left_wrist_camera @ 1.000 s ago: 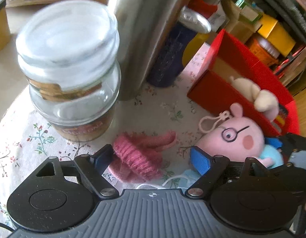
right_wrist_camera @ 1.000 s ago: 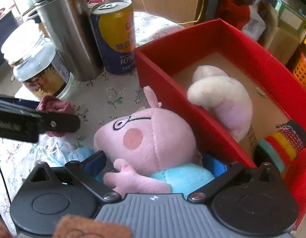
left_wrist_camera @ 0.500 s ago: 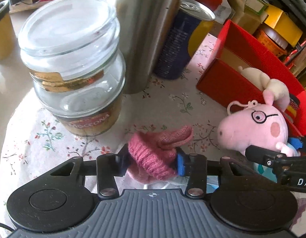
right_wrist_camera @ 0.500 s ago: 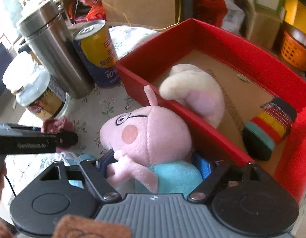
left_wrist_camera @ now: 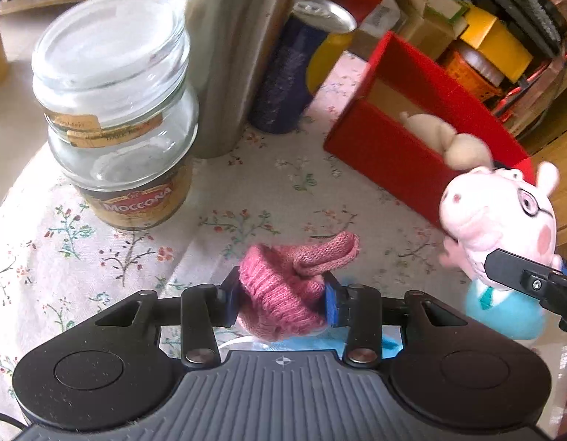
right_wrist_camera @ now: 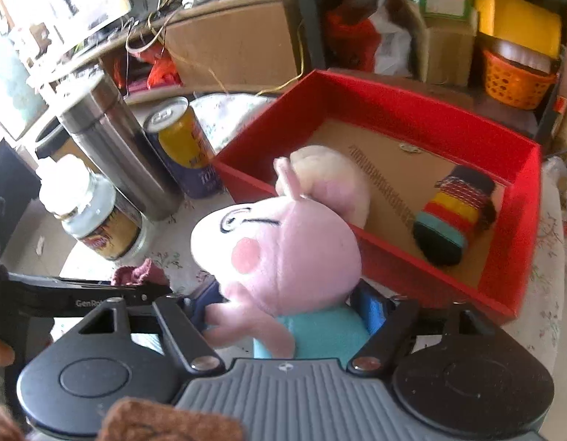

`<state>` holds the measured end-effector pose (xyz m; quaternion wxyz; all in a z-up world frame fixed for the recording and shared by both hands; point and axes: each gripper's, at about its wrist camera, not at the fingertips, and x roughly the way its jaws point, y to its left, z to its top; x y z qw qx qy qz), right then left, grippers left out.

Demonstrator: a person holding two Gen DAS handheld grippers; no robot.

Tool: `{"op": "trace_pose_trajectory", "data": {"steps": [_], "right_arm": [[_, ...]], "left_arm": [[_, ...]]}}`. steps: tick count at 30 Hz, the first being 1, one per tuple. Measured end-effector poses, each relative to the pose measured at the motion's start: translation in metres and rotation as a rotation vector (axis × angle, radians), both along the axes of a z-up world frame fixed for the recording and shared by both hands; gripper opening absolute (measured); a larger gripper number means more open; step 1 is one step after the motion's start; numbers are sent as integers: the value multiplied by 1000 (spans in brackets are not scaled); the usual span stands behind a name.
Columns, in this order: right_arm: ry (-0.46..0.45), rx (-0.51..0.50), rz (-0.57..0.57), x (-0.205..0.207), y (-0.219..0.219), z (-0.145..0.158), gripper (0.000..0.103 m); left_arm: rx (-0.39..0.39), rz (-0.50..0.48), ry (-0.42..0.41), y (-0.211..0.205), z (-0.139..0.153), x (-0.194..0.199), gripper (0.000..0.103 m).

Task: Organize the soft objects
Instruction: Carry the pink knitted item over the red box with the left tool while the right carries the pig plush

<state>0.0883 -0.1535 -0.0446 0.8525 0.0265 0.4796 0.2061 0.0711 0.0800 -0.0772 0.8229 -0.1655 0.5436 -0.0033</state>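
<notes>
Already both grippers are loaded: the left gripper [left_wrist_camera: 281,296] has just closed on the pink knit glove [left_wrist_camera: 283,294], the right gripper [right_wrist_camera: 287,316] on the pig plush [right_wrist_camera: 283,253], near the red box [right_wrist_camera: 519,220]. Risk: the top-heavy plush could slip out.

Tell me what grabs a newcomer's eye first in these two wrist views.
The pink pig plush stands out, clamped at its blue body in the right gripper just in front of the red box, which already holds a cream plush and a striped knit piece. On the floral tablecloth, the left gripper pinches a pink knit glove near a Moccona jar.
</notes>
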Motion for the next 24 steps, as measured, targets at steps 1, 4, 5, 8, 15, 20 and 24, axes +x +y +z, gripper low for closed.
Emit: {"op": "trace_pose_trajectory", "data": {"steps": [1,4,5,8,15,20,24], "right_arm": [[-7,13,-11,-3,-3,3,45],[-34,34,-34,-12,-9,9,44],[-38,36,-42,-14,-10,9,44],[-24,59,-72,-21,-18,8,43],[-35,98,-109,-33,-32,16,43],[-33,110,-115,-43,-37,20,43],[-23,124,-121,-51,-42,22,43]], "left_arm": [[-4,-2,-8,-1,3,-2,43],[-20,-11,-25,-3,11,-8,43],[-27,-13,-28,-4,13,-9,43],[-41,-24,-38,-7,18,-11,43],[-57,-50,-56,-16,23,-10,43],[-72,-64,-61,-20,27,-12,44],[-89,-89,-72,-26,33,-17,44]]}}
